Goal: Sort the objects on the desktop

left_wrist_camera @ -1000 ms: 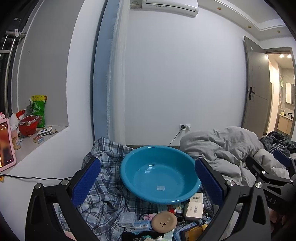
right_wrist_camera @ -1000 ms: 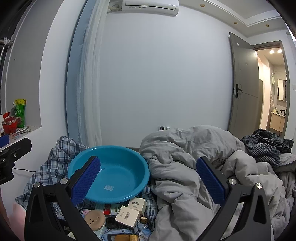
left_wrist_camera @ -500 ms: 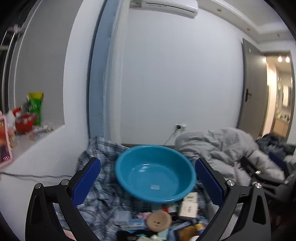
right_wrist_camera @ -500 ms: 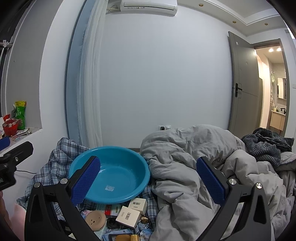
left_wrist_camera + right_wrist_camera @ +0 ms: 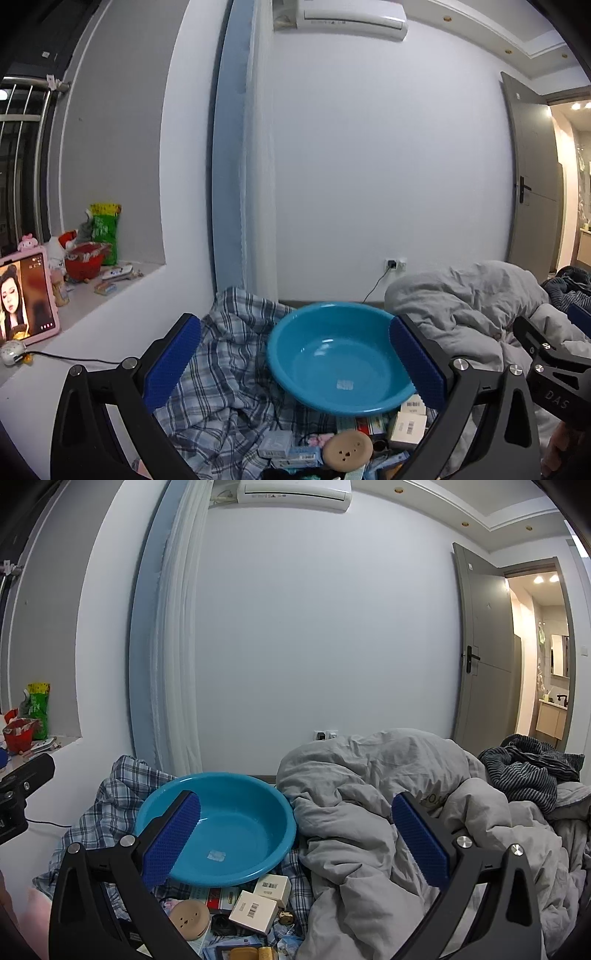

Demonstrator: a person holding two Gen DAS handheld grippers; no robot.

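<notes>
On the blue-and-white plaid cloth (image 5: pixel 221 387) sits the round teal plastic basin (image 5: pixel 340 363), empty but for a small pale label on its bottom, and I take it as my landmark. Just in front of it lie the objects to sort: two white barcoded cardboard boxes (image 5: pixel 258 904) and a round tan disc (image 5: pixel 347 448). To its right is a crumpled grey duvet (image 5: pixel 388 794). My left gripper (image 5: pixel 293 363) and right gripper (image 5: pixel 295 838) both hover spread wide, holding nothing
</notes>
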